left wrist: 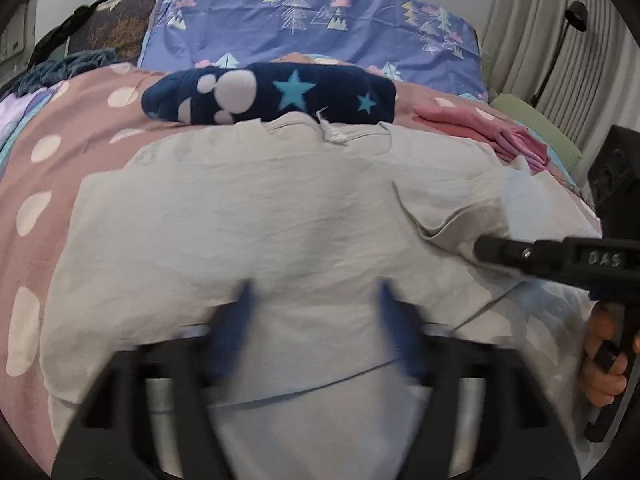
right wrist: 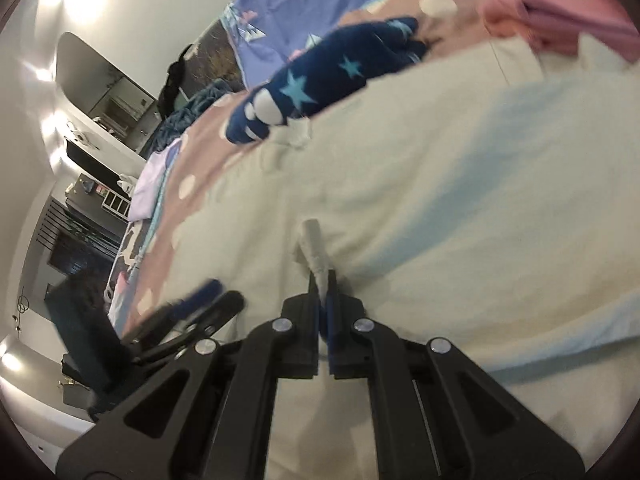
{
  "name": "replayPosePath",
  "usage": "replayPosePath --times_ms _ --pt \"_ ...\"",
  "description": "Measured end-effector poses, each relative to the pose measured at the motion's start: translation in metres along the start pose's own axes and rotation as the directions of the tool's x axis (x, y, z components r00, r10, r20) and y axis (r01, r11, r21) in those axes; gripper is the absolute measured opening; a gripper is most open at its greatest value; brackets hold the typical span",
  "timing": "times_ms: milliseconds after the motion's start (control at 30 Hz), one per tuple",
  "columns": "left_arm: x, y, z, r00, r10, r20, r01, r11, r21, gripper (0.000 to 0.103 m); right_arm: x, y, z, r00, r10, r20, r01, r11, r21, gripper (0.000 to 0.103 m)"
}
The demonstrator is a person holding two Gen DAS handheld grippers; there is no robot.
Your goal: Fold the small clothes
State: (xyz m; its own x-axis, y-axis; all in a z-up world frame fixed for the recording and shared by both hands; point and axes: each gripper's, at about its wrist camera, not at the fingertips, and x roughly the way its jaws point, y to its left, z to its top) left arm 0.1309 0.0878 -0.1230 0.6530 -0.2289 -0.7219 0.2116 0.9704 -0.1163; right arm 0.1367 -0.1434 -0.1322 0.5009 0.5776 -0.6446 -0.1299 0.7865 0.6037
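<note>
A cream garment lies spread on the bed, its collar tag toward the far side. My left gripper hovers over its near part, jaws wide open, the blue pads blurred and nothing between them. My right gripper comes in from the right, shut on a raised fold of the garment's right side. In the right wrist view that gripper pinches a small ridge of the cream cloth. A blurred finger of the left gripper shows at its left.
Behind the garment sits a folded navy fleece with stars, with folded pink clothes at the right. The pink dotted bedcover, a purple tree-print pillow, a black box and a person's hand show.
</note>
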Motion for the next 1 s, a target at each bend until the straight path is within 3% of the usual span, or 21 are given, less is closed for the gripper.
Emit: replayPosePath --times_ms 33,100,133,167,200,233,267,333,400,433,500,533,567,633,667,733,833,933,1000 --pt "-0.001 -0.004 0.0 0.997 0.071 0.006 -0.071 0.997 0.011 0.094 0.002 0.001 -0.005 1.0 -0.003 -0.004 0.003 1.0 0.0 0.003" --pt "0.0 -0.005 -0.001 0.993 0.116 0.007 -0.116 0.993 0.016 0.094 0.005 -0.002 -0.01 1.0 -0.01 -0.009 0.01 1.0 -0.003 0.003" --pt "0.002 -0.004 0.0 0.993 0.122 -0.002 -0.122 0.992 0.013 0.089 0.007 -0.004 -0.008 1.0 -0.011 -0.007 0.011 1.0 -0.003 0.003" --pt "0.005 -0.001 0.0 0.992 0.125 -0.02 -0.125 0.992 0.003 0.07 0.006 -0.004 -0.009 1.0 -0.013 -0.002 0.013 1.0 -0.009 0.003" --pt "0.005 0.001 0.001 0.99 0.136 -0.027 -0.136 0.991 -0.011 0.062 0.006 -0.004 -0.01 1.0 -0.016 0.002 0.016 1.0 -0.019 0.003" --pt "0.004 0.004 0.003 0.99 0.14 -0.026 -0.14 0.99 -0.022 0.044 0.005 -0.001 -0.01 1.0 -0.02 0.007 0.02 0.999 -0.028 0.003" --pt "0.001 0.007 0.006 0.994 0.105 -0.024 -0.106 0.994 -0.039 0.022 0.005 0.001 -0.009 1.0 -0.023 0.013 0.024 0.999 -0.041 0.003" --pt "-0.004 0.015 0.014 0.997 -0.083 -0.009 0.081 0.991 -0.107 0.006 0.005 0.005 -0.011 0.999 -0.031 0.026 0.033 0.997 -0.075 0.003" --pt "-0.009 0.012 0.024 0.967 -0.253 0.012 0.251 0.953 -0.168 0.006 0.001 0.01 -0.015 0.999 -0.012 0.042 0.017 0.993 -0.113 0.003" --pt "-0.008 0.002 0.031 0.94 -0.34 -0.001 0.336 0.929 -0.156 0.006 -0.002 0.011 -0.017 0.999 0.001 0.046 0.005 0.992 -0.125 0.003" --pt "-0.004 -0.016 0.038 0.911 -0.411 -0.031 0.405 0.905 -0.129 0.007 -0.004 0.01 -0.019 0.999 0.008 0.049 -0.001 0.992 -0.123 0.003" --pt "0.003 -0.027 0.042 0.896 -0.441 -0.06 0.431 0.893 -0.127 0.018 -0.004 0.007 -0.019 0.999 0.009 0.043 -0.005 0.994 -0.112 0.003" --pt "0.009 -0.032 0.044 0.889 -0.451 -0.084 0.437 0.888 -0.14 0.039 -0.002 0.005 -0.019 0.999 0.011 0.038 -0.007 0.995 -0.102 0.003" --pt "0.022 -0.04 0.047 0.901 -0.414 -0.127 0.394 0.906 -0.156 0.049 -0.002 0.0 -0.019 0.999 0.024 0.032 -0.021 0.997 -0.079 0.003" --pt "0.029 -0.044 0.048 0.909 -0.388 -0.153 0.366 0.918 -0.154 0.049 -0.003 -0.001 -0.018 0.999 0.029 0.034 -0.027 0.997 -0.075 0.003" --pt "0.037 -0.045 0.047 0.906 -0.386 -0.172 0.356 0.916 -0.183 0.049 -0.004 -0.001 -0.018 0.998 0.034 0.044 -0.03 0.996 -0.082 0.003" --pt "0.045 -0.037 0.046 0.877 -0.452 -0.166 0.396 0.873 -0.283 0.049 -0.008 0.002 -0.019 0.997 0.045 0.068 -0.038 0.994 -0.101 0.003" --pt "0.048 -0.038 0.049 0.863 -0.479 -0.16 0.417 0.855 -0.309 0.048 -0.017 0.012 -0.021 0.993 0.049 0.11 -0.031 0.986 -0.162 0.003" --pt "0.052 -0.043 0.053 0.854 -0.497 -0.156 0.435 0.846 -0.308 0.028 -0.019 0.021 -0.024 0.991 0.04 0.129 -0.011 0.976 -0.219 0.003"
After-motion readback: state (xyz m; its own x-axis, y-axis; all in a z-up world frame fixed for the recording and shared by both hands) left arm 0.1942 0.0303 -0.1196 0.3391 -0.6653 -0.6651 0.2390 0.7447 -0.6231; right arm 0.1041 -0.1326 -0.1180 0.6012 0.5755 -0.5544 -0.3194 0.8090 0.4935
